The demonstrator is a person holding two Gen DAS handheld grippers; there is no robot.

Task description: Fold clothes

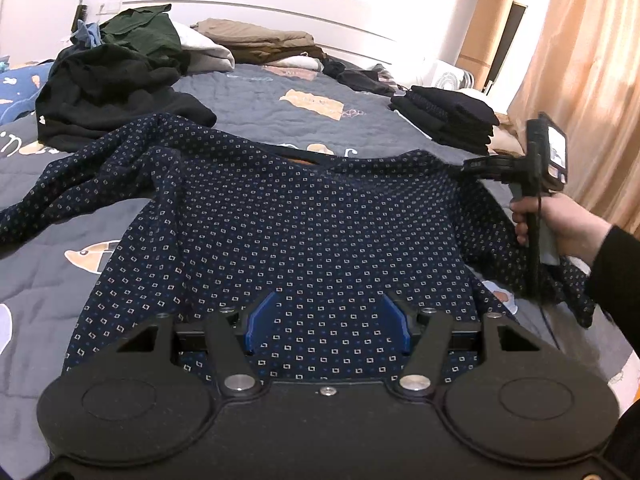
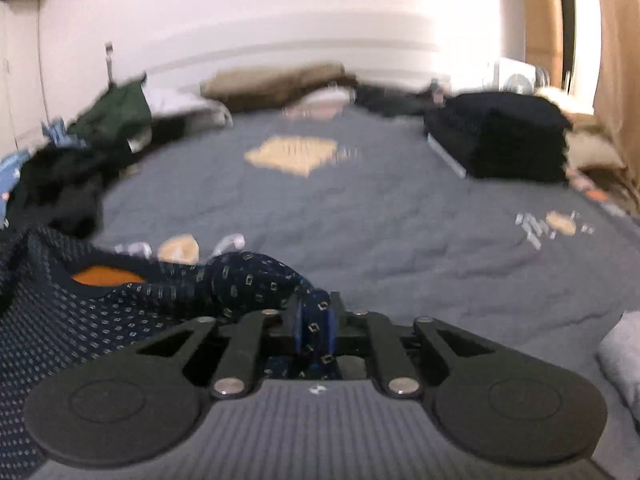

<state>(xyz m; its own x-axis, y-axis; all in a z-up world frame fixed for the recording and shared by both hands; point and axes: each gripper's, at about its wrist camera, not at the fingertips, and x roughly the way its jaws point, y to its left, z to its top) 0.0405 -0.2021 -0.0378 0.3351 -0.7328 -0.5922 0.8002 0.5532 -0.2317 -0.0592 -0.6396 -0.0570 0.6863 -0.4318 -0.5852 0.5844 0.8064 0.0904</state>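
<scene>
A navy dotted sweater (image 1: 280, 232) lay spread, rumpled, on the near bed (image 1: 256, 96), one sleeve trailing left. The right gripper (image 2: 314, 322) had its jaws clamped on the shoulder; the left gripper (image 1: 327, 322) hung above, jaws apart.

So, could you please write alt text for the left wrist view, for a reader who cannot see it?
A navy patterned sweater lies spread on a grey quilted bed, with the open left gripper above its hem. At right, a hand holds the right gripper at the sweater's shoulder; piled and folded clothes lie beyond.
</scene>
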